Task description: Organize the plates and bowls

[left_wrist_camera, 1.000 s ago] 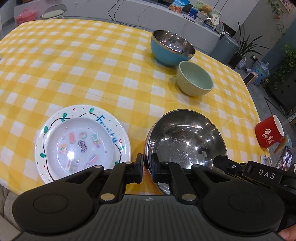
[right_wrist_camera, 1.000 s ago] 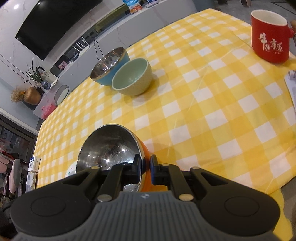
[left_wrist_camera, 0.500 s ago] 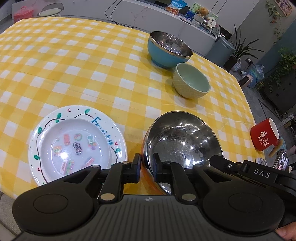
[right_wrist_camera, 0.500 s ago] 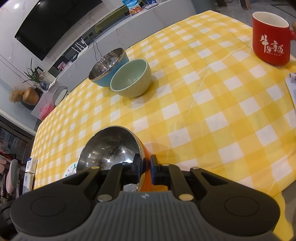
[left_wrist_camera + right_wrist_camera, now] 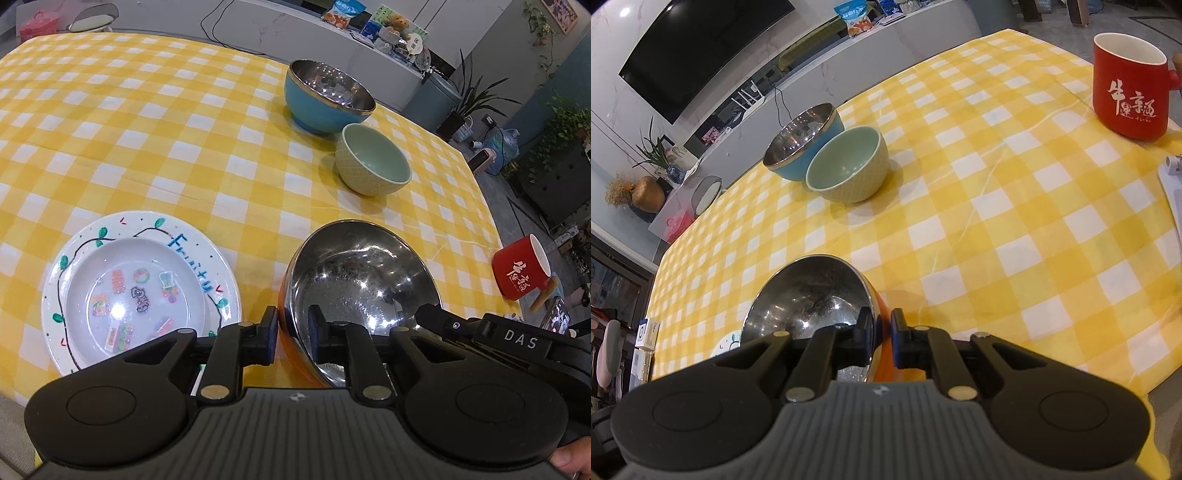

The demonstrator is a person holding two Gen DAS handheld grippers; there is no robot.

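The left gripper [image 5: 291, 338] straddles the near rim of the steel bowl [image 5: 362, 280], one finger outside the orange wall and one inside; its jaws have just been opening and now stand clear of the rim, so it no longer clamps. The right gripper [image 5: 882, 338] straddles the rim on the opposite side with the wall between its fingers; its jaws have also just eased apart, and contact there cannot be confirmed. The steel bowl sits near the table's front edge, just beside the painted plate [image 5: 140, 291]. Likely faults: if either gripper withdraws before its fingers fully clear, the inner finger may catch the rim and tip or drag the bowl toward the front edge or against the plate. The blue bowl [image 5: 328, 98] and green bowl [image 5: 373, 158] stand well apart toward the far right edge, and the red mug [image 5: 1128, 88] by the right edge, outside the risk zone.
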